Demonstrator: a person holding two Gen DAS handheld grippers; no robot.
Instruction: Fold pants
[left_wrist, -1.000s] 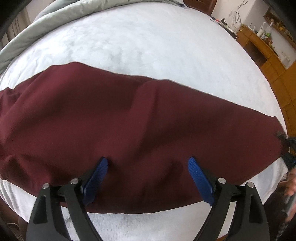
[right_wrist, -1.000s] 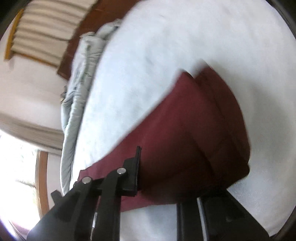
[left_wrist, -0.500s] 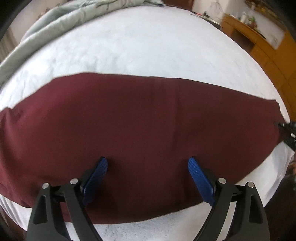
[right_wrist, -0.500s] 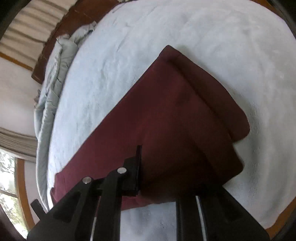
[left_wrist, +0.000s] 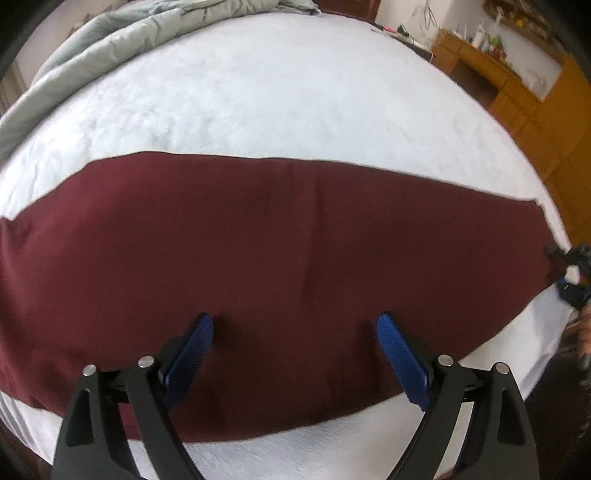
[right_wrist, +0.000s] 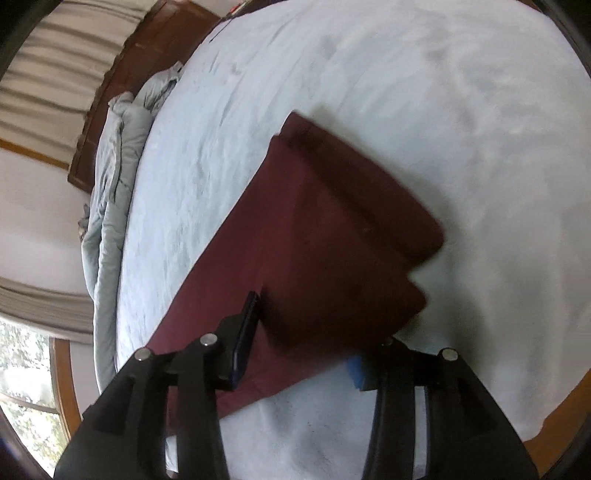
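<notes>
**Pants laid lengthwise, cross-fold to come**

We judge the pants (left_wrist: 258, 258) already folded leg over leg: they lie as one long maroon band across the near part of the bed (left_wrist: 277, 92), flat on its pale blue cover. What is left, as we read it, is the fold across the length, bringing one end over toward the other.

Our left tongs (left_wrist: 295, 328) hover spread wide over the middle of the band, gripping nothing; blue ribbed pads (left_wrist: 400, 354) show on both fingers. Our right tongs (right_wrist: 306, 332) sit at the near corner of one end of the garment. One finger lies over the cloth and the other is by its edge, with a gap between them, so we read them as released, though the cloth hides part of the far finger.

The next move calls for both tongs to pinch the two corners of one end, through all layers, and carry it over evenly.

The fabric looks matte, smooth and fairly heavy, with one faint crease near mid-length. At the end seen from the right wrist the layers are stepped, with a thicker band along the edge. The bed cover looks fleecy and soft; a grey quilt (left_wrist: 129, 37) is bunched at its far side.
</notes>
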